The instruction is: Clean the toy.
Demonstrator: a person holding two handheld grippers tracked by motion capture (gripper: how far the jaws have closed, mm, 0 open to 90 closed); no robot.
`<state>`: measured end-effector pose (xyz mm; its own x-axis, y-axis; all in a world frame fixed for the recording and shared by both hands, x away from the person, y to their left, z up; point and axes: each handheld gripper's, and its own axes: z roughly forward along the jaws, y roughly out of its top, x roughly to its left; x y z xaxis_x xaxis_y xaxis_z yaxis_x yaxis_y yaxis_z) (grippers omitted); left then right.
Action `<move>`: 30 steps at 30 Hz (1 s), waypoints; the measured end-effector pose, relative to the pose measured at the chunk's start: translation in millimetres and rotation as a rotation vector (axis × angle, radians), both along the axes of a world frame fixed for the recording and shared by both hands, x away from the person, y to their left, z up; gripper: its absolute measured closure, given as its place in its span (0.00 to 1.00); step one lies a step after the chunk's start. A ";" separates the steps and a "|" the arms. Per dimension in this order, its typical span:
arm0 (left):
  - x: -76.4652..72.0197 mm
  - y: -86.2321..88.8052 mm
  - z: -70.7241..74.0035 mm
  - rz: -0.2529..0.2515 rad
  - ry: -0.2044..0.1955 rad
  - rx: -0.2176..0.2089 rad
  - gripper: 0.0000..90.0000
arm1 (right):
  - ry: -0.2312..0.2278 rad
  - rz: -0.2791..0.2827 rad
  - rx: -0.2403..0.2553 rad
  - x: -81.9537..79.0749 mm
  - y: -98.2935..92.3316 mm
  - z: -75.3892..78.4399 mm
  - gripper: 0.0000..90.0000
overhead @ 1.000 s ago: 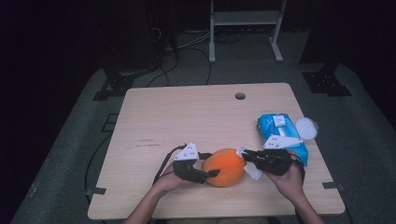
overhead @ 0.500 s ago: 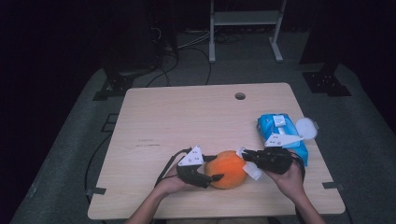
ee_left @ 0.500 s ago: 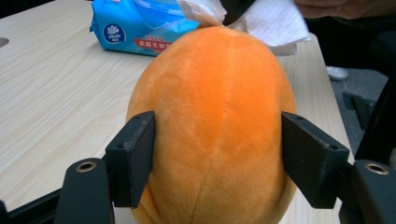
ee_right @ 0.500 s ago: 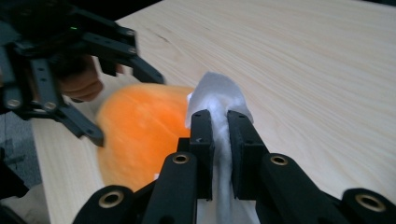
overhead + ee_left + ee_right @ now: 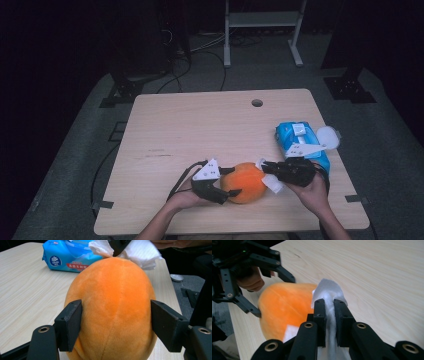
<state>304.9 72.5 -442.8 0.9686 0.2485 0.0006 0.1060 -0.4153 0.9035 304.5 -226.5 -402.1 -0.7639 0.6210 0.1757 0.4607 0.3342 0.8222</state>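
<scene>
The round orange plush ball lay near the front edge of the pale wooden table, and wiping it appeared to be the step in hand. The left gripper straddled the ball; its jaws had just been opening, the pads flanking the ball's sides, the right-hand one just apart from the fabric. On the ball's other side, the right gripper was clamped on a crumpled white tissue touching the plush. Beyond that gripper lay the blue wipes packet. The next move probably called for steadying the ball and drawing the tissue across it.
</scene>
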 end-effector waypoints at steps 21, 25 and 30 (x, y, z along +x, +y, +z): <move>-5.5 -4.9 2.0 -0.027 -0.039 0.034 0.30 | 0.048 -0.003 0.041 3.4 -9.2 -3.2 0.89; -1.9 -0.3 0.6 -0.003 -0.020 0.031 0.30 | 0.021 0.024 0.033 -3.1 -5.8 3.6 0.89; 3.2 4.1 -0.8 0.015 0.017 0.008 0.30 | 0.037 0.001 0.041 -0.2 -15.8 0.7 0.89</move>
